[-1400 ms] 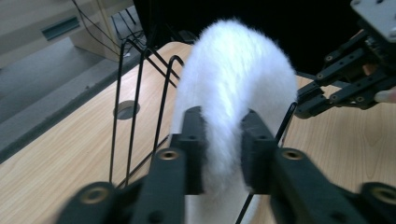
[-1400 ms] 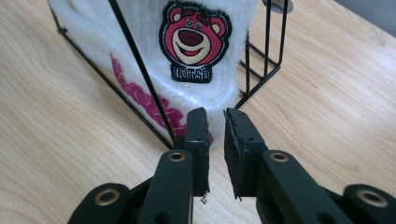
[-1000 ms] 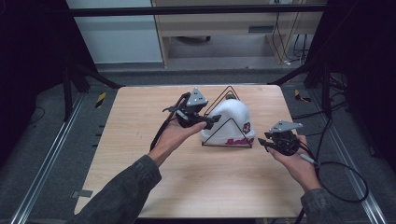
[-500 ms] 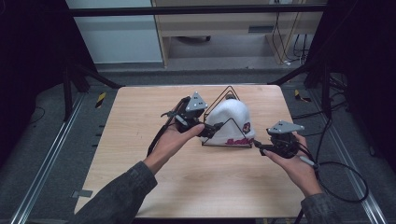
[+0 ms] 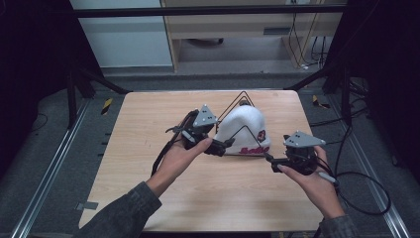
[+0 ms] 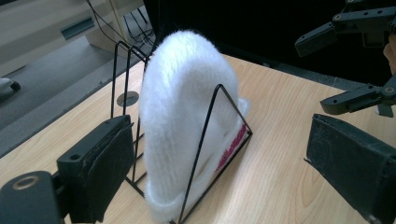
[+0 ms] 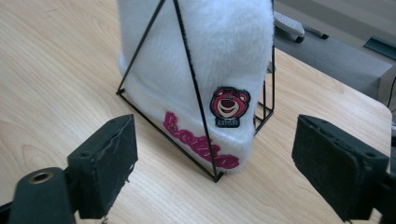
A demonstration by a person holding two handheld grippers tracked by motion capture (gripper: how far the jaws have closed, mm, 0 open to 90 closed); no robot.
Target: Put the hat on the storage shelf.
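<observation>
The white fleece beanie (image 5: pixel 245 130) sits draped inside the black wire rack (image 5: pixel 241 99), ungrasped, with the left gripper (image 5: pixel 224 146) and right gripper (image 5: pixel 271 159) flanking the rack, jaws apart, so removal has not begun.

surface: wooden table (image 5: pixel 148 124) | on it: black wire rack (image 5: pixel 246 130) holding white fuzzy hat (image 5: pixel 245 126)
</observation>
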